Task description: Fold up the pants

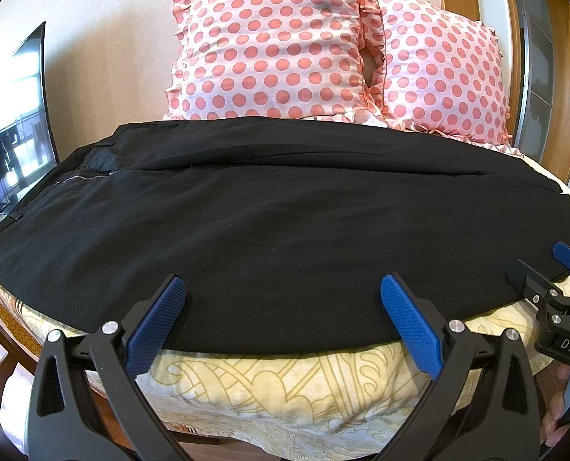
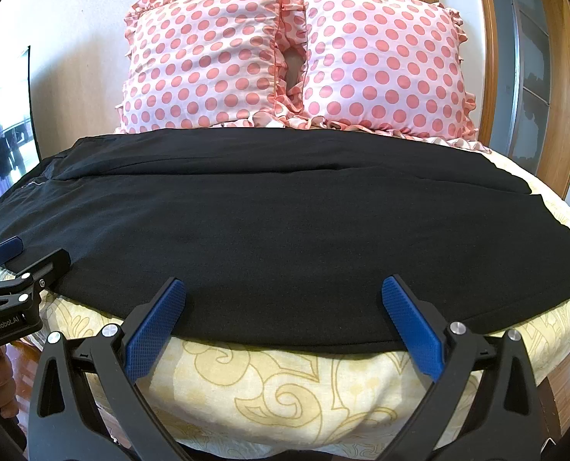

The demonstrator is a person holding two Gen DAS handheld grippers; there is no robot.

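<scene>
Black pants (image 1: pixel 265 223) lie flat across the bed, waistband and zipper at the left, legs running to the right; they also fill the middle of the right wrist view (image 2: pixel 285 230). My left gripper (image 1: pixel 283 299) is open and empty, its blue pads just over the pants' near edge. My right gripper (image 2: pixel 285 299) is open and empty at the same near edge, further right. Each gripper shows in the other's view: the right one at the far right (image 1: pixel 554 269), the left one at the far left (image 2: pixel 19 257).
The bed has a cream sheet with a gold pattern (image 1: pixel 269 388), also seen in the right wrist view (image 2: pixel 285 388). Two pink polka-dot pillows (image 1: pixel 269 50) (image 2: pixel 381 57) lean on the wall behind. A TV (image 1: pixel 15 126) stands at the left. Wooden door frame (image 2: pixel 554 77) at right.
</scene>
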